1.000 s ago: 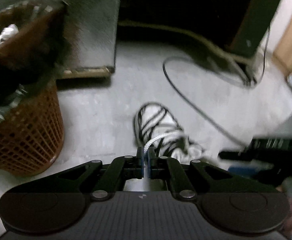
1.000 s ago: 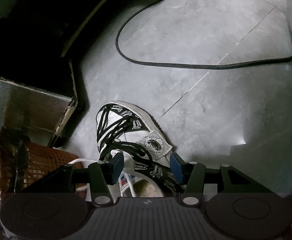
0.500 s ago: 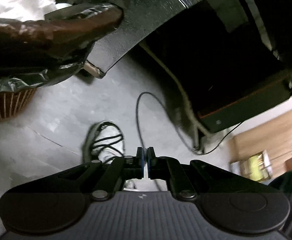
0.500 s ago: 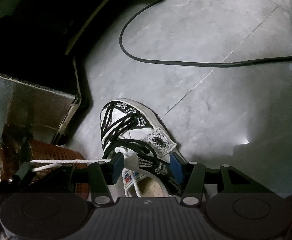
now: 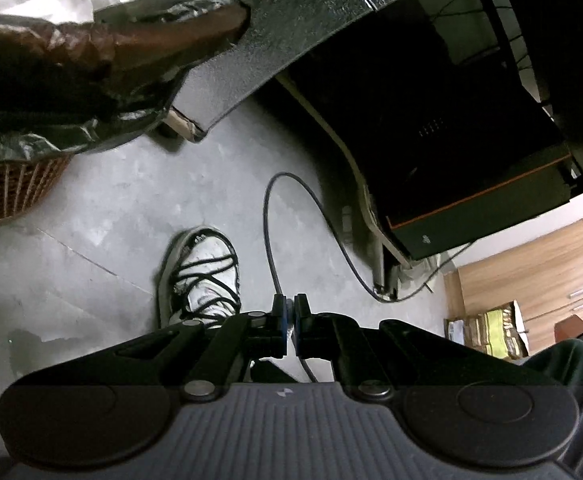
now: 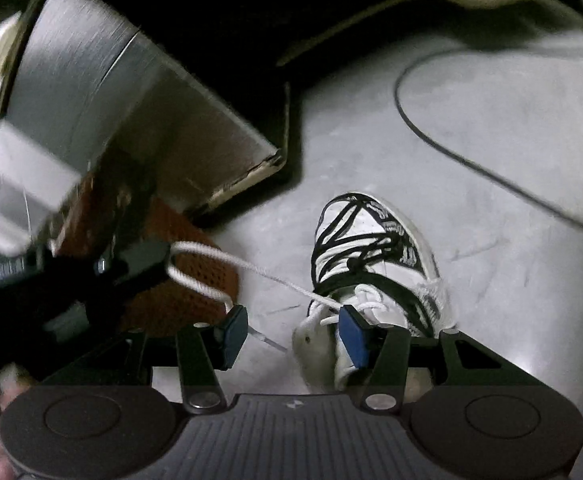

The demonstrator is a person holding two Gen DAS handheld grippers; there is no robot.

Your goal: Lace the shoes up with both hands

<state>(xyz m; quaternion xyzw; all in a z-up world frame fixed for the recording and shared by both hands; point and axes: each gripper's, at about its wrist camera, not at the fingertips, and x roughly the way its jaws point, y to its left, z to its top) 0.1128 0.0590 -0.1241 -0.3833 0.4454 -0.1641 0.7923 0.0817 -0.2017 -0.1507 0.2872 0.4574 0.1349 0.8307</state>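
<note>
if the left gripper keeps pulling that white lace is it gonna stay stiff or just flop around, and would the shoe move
The white lace is probably floppy: it runs taut from the shoe to the left gripper, but its free part curls in a slack loop. The shoe looks light and stands unheld on the smooth floor, so a harder pull would likely drag or tip it.

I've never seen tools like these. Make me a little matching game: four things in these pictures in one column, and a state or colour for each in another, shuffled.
Things:
1. left gripper
2. right gripper
3. white lace
4. basket

States:
a. jaws wide apart, holding nothing
b. orange mesh, lined with a dark bag
c. jaws shut on the lace
d. stretched from the shoe to the left gripper

Pairs: 1-c, 2-a, 3-d, 4-b
</note>
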